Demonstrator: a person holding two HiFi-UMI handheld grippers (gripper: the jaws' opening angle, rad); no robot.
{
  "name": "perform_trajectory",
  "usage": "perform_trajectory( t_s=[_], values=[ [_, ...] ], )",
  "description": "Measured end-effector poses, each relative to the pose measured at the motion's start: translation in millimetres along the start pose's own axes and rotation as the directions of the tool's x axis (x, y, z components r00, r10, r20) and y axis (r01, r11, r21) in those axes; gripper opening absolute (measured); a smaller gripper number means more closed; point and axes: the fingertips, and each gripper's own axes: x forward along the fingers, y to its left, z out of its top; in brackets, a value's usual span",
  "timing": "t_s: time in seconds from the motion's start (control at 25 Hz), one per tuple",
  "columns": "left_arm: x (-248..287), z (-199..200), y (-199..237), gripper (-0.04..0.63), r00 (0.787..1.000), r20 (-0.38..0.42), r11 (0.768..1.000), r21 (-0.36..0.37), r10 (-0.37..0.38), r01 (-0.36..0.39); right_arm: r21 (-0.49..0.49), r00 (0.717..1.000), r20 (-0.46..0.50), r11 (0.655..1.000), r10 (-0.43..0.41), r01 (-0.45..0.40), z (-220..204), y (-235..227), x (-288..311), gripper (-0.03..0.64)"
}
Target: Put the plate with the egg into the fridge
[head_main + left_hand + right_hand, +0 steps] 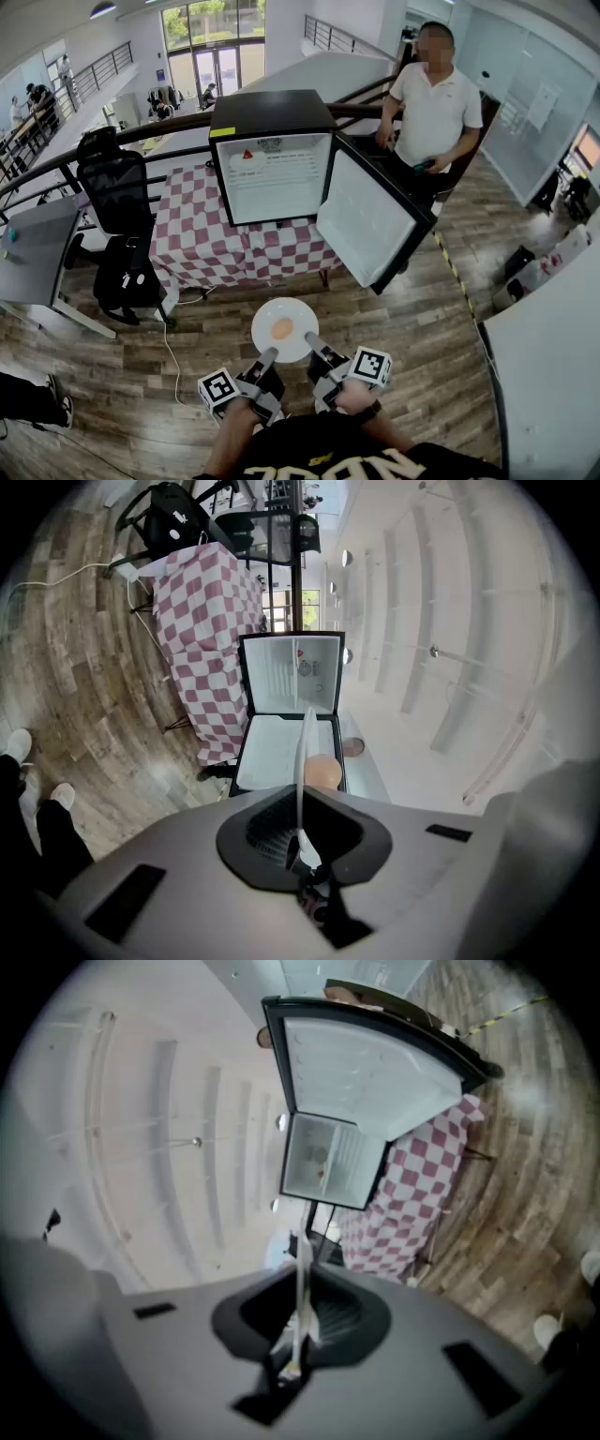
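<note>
one plate (265, 317), one egg (282, 328), one fridge (270, 112)

A: Floor?
B: Grey-brown wood planks (412, 319), with a striped tape line (450, 265) at right.
A: Furniture?
B: Worktop (202, 239) under a red-white check cloth. Black office chair (117, 202) and grey desk (33, 253) to its left, dark railing (173, 124) behind.
A: Light?
B: Daylight through glass doors (216, 56) far back. Ceiling lamp (103, 9) top left.

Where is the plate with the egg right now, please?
Head view, low centre: the plate is gripped by the left tongs and right tongs above the wooden floor, short of the open fridge.
</note>
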Motion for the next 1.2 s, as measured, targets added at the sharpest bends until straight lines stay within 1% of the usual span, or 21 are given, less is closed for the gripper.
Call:
perform_trajectory(
  t_s=[0.08,0.2,0.32,0.48,0.56,0.68,0.76,0.88,1.0,1.2],
  values=[
    [-23,-2,8,0.031,0.999,-0.014,0.999,-0.001,0.036,-0.036,0.02,1.0,-0.011,0.999,-0.029,0.03,-25,-6,-6,0.048],
    [-53,-3,15,0.031,0.995,-0.038,0.995,0.032,0.092,-0.091,0.038,0.996,-0.037,0.996,-0.078,0.08,-57,-13,-14,0.048],
    [-78,7,15,0.031,0.993,-0.039,0.992,0.067,0.113,-0.11,0.02,0.993,-0.067,0.995,-0.101,0.102,-81,-12,-11,0.048],
    [-103,20,10,0.031,0.995,-0.038,0.995,0.052,0.089,-0.087,0.004,0.991,-0.09,0.996,-0.094,0.095,-110,-7,0,0.048],
    [-114,23,16,0.031,0.994,-0.04,0.994,0.045,0.098,-0.096,0.017,0.992,-0.097,0.996,-0.082,0.084,-122,-7,3,0.048],
    [-127,23,28,0.031,0.991,-0.046,0.992,0.013,0.125,-0.125,0.054,0.99,-0.103,0.993,-0.1,0.106,-137,-15,2,0.048],
    [-131,26,37,0.031,0.989,-0.044,0.99,-0.019,0.139,-0.14,0.071,0.989,-0.108,0.992,-0.099,0.107,-141,-16,5,0.049],
    [-127,33,37,0.031,0.99,-0.041,0.989,-0.05,0.137,-0.139,0.07,0.99,-0.117,0.994,-0.081,0.09,-138,-16,14,0.049],
    [-113,44,35,0.031,0.99,-0.028,0.988,-0.057,0.141,-0.142,0.075,0.988,-0.13,0.992,-0.088,0.098,-127,-19,28,0.049],
    [-89,72,32,0.032,0.984,0.024,0.983,-0.055,0.174,-0.172,0.07,0.983,-0.174,0.994,-0.066,0.079,-101,-20,61,0.049]
  ],
)
